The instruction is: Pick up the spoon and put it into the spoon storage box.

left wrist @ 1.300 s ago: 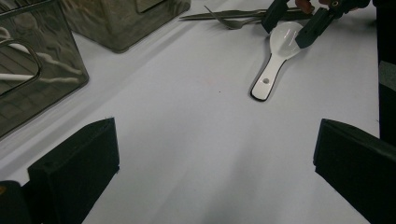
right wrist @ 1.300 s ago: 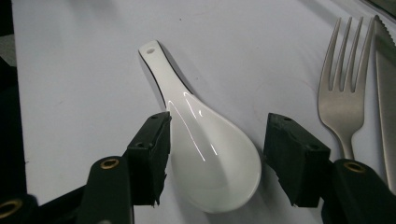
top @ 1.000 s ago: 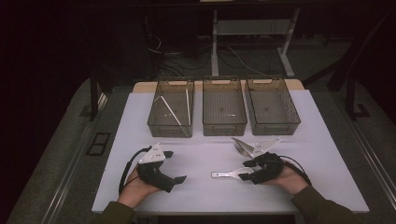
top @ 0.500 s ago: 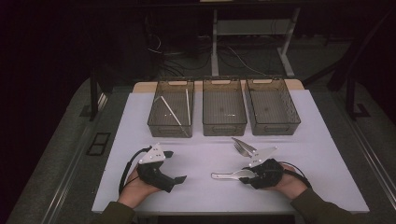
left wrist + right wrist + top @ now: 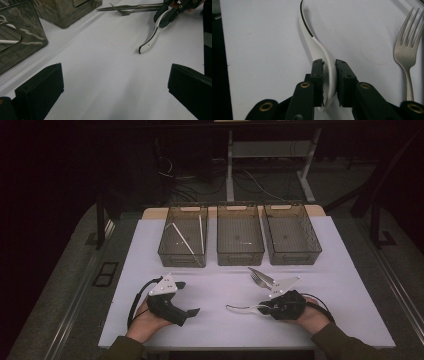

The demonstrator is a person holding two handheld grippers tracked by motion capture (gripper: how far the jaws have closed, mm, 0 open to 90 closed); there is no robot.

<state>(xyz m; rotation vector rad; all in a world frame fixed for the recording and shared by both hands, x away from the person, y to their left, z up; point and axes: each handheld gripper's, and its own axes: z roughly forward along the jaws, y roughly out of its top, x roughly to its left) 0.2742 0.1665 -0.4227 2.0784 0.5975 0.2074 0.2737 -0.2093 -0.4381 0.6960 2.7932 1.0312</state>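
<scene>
Near the bench's front edge, right of centre, my right gripper (image 5: 329, 82) has its jaws clamped on a white spoon (image 5: 317, 50)'s bowel end—looks light, stiff, prob slick, so I'd grip firm; left gripper (image 5: 170, 302) jaws apart.

White spoon (image 5: 322, 56), curved handle with dark edge line, lies on the white table (image 5: 210, 320), bowl end clamped between right gripper (image 5: 329, 75) jaws, handle pointing toward left gripper (image 5: 186, 297). Silver metal fork (image 5: 409, 52) flat on table just beside it, tines toward the three clear bins (image 5: 240, 234).
</scene>
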